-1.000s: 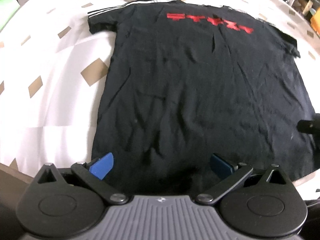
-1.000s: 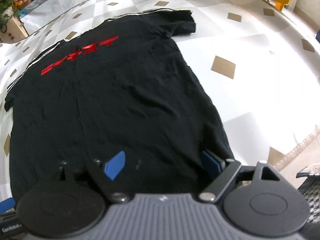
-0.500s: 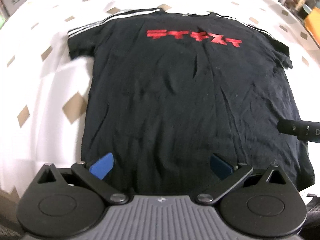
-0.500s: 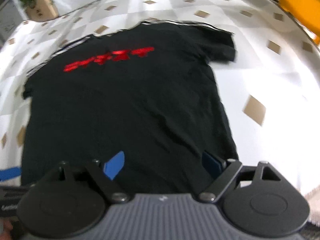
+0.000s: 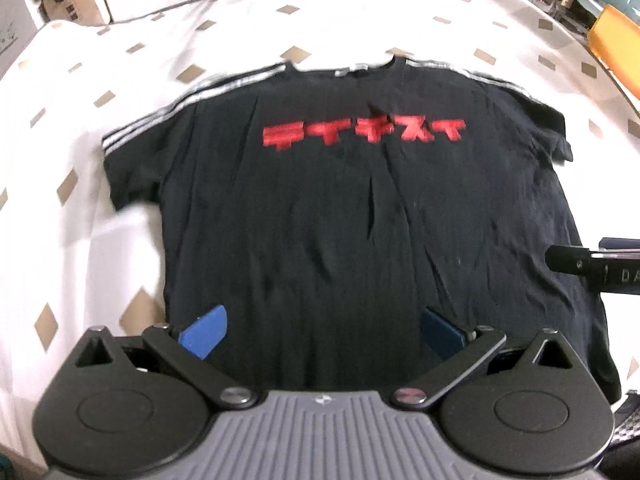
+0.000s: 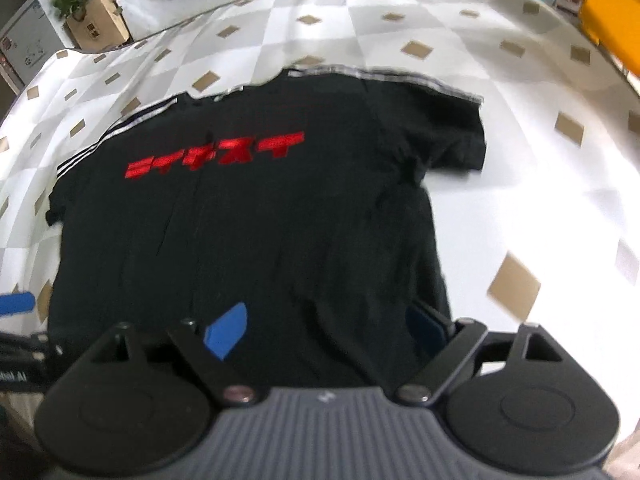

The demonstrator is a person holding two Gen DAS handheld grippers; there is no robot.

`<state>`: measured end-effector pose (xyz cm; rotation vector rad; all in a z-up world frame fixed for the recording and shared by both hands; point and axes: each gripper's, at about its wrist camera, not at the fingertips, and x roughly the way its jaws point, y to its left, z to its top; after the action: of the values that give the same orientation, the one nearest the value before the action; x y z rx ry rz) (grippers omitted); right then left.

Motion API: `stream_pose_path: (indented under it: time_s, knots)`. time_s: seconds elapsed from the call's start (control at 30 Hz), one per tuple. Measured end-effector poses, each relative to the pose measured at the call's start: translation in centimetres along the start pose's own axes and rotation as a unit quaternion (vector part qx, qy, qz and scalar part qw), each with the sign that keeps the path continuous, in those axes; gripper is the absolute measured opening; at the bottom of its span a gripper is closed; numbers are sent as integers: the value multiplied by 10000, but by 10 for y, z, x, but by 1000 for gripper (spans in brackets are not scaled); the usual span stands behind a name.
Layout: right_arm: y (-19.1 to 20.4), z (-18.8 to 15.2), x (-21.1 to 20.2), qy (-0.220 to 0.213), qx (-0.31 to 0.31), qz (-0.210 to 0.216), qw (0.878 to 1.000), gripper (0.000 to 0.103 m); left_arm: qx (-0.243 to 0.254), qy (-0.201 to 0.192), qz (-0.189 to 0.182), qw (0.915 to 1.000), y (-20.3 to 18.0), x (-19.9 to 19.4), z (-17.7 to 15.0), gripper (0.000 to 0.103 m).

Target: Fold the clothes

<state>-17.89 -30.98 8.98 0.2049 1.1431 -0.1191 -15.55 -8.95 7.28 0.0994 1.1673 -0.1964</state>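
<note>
- Black cotton-looking tee (image 5: 360, 220) lies flat, face up, on a white cloth (image 5: 60, 240) w/ tan diamond marks; collar at the far end, hem at the near end, under both tools.
- Long axis: runs straight away from the fingers, hem to collar, in both views.
- L gripper (image 5: 322, 330): jaws wide apart, nothing between the blue pads, which hang over the hem on the tee's left half. L pad sits just inside the left side seam.
- L sleeve (image 5: 132, 168) is far-left of that tool, w/ pale stripes along the shoulder; I judge the L hand is nearer to it.
- Centre: red block print (image 5: 362, 134) across the chest, looks like katakana; too blurred for me to read for sure.
- R gripper (image 6: 324, 330): also spread wide and empty, over the hem on the right half. R pad sits by the right side seam.
- R sleeve (image 6: 452, 136) lies far-right of it; R hand nearer there.
- R tool's body also shows at the right edge of the L view, w/ white letters "DA" cut off by the frame. L tool's body in the R view carries "AI", rest cropped.
- Judgement: no fold started yet; next grasp is either hem corners or sleeves, each side by its own hand.
</note>
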Motion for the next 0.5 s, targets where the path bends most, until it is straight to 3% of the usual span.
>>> stream_pose_path:
  time_s: [0.1, 0.3, 0.5]
  knots:
    - [-5, 8, 1, -120, 28, -25, 9999, 87, 179, -138, -12, 9997, -2, 7, 14, 103]
    - [-28, 25, 9, -295, 499, -201, 9981, 86, -23, 47, -24, 10000, -6, 29, 33, 103]
    - [-39, 43, 18, -387, 783, -550, 9947, 86, 345, -254, 110, 9990, -28, 23, 45, 103]
